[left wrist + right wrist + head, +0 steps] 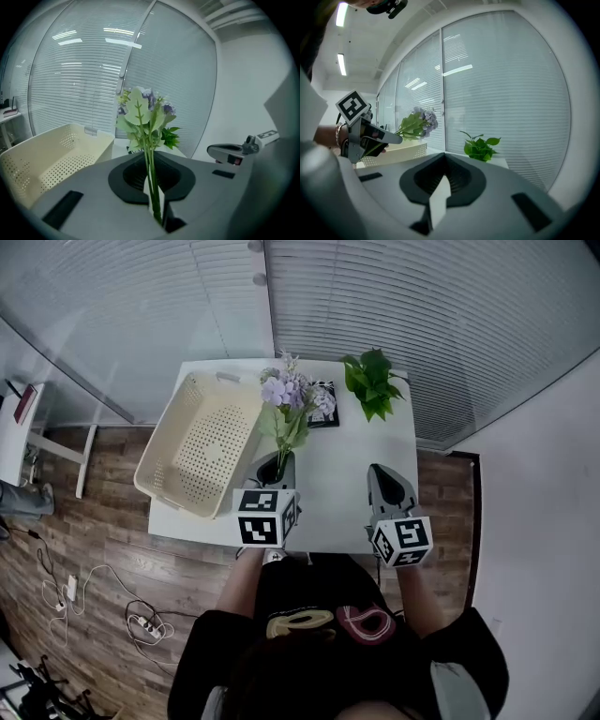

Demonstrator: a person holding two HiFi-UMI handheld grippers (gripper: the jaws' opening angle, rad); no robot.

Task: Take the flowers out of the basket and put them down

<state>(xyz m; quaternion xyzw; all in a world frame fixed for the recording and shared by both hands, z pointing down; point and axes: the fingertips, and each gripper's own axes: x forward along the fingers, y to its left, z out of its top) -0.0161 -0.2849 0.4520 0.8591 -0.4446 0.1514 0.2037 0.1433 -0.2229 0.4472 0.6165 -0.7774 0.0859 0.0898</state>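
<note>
The white tabletop [349, 507] carries everything, and most of its near half is bare, which, as I judge it, leaves room to lay something down. The cream basket [200, 444] sits at the left with its outer side reaching past the tabletop's edge. Its perforated floor shows nothing inside, so the flowers look to be already out of it.

The left gripper [278, 465] is over the tabletop just right of the basket. Its jaws are pressed together on the green stems low down, likely so that the heads stand free and do not get crushed. The right gripper [381, 472] hovers to the side, well apart from the bunch. Its jaws are together with nothing between them, so it appears to be kept out of the way.

The flowers [292, 396], lilac heads over broad leaves, rise from that grip above the tabletop and lean away from the person. Setting them down seems to be what remains.

A leafy green sprig [372, 382] lies at the far right, beside a small dark patterned object [325, 414] that I cannot identify.
</note>
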